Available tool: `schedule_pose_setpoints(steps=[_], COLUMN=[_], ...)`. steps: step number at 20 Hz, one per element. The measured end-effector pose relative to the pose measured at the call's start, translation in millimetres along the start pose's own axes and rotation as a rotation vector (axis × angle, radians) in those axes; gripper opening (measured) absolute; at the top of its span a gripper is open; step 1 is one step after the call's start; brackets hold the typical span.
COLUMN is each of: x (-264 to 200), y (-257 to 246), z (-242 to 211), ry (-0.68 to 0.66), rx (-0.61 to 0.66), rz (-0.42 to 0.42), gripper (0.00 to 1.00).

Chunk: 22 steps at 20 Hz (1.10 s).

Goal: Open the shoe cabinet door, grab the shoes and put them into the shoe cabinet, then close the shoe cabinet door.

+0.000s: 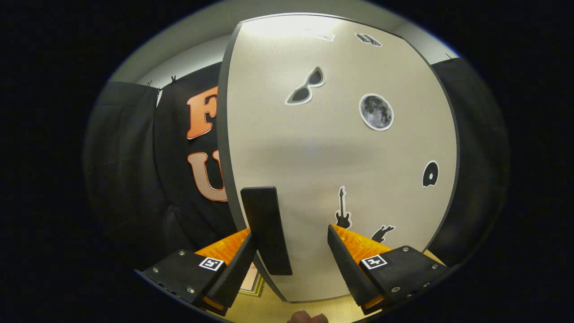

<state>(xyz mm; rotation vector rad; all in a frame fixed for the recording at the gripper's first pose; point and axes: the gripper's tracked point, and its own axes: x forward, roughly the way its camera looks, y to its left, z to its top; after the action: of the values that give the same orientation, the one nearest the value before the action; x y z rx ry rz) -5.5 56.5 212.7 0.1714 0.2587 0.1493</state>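
The shoe cabinet door (341,148) is a pale grey panel with several small stickers, standing close in front of me. Its dark left edge (224,148) shows, with the booth wall beyond it. A black bar handle (267,229) sits upright near that edge. My gripper (290,233) is open around the handle. The handle lies just inside the left finger (237,264), which may touch it. The right finger (345,264) stands well apart from the handle, against the bare door face. Whether the door is ajar I cannot tell.
Black cloth wall (134,188) hangs to the left of the door and more of it to the right (475,157). Pale wooden floor (273,312) runs under the door. A flat framed item (252,281) lies by the left finger, and a small brown shape (307,318) sits at the floor's near side.
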Motion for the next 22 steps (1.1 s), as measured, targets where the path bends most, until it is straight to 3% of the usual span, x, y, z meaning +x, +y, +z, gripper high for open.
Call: schedule_pose_setpoints(steps=[4, 15, 22], x=[-74.7, -334.2, -428.9], y=[-22.2, -135.8, -175.9], z=[18.4, 26.3, 48.1], ry=[-0.038, -0.064, -0.114], rx=[-0.044, -0.098, -0.131], rz=[-0.010, -0.095, -0.155], gripper=[0.95, 0.95, 0.95])
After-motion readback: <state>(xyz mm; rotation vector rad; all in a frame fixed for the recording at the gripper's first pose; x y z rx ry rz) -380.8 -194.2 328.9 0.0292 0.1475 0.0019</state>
